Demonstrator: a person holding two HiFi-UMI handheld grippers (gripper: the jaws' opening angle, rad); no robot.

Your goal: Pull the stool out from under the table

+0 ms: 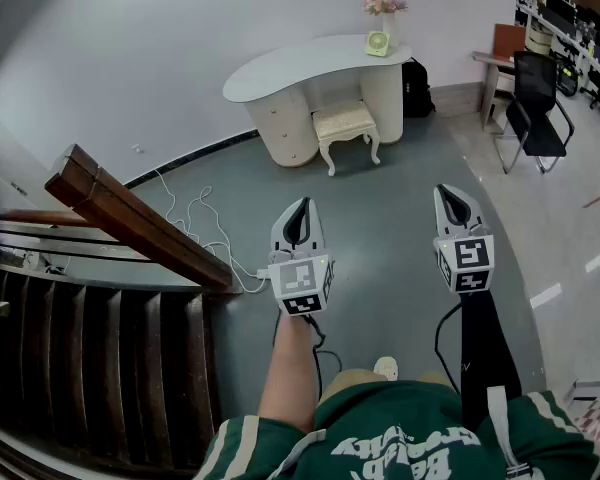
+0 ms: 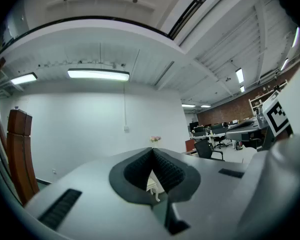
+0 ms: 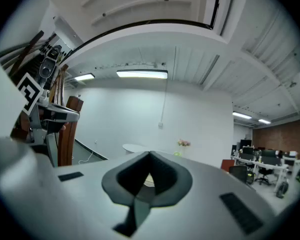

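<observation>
Where the white tabletop (image 1: 280, 68) is set against the wall, the stool (image 1: 345, 121) is found tucked partly beneath it, with seat and front legs projecting onto the grey floor (image 1: 400, 203). The left hand-held gripper (image 1: 300, 208) is held well short of the tabletop, jaws closed tip to tip, nothing gripped. The right hand-held gripper (image 1: 448, 198), also well short of the tabletop, is likewise recorded closed and empty. A small green fan (image 1: 378, 44) and pink flowers (image 1: 385, 6) are noted on the tabletop.

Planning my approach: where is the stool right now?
Head view, upper centre: the stool stands partly tucked under the white table, in the gap beneath its top.
</observation>
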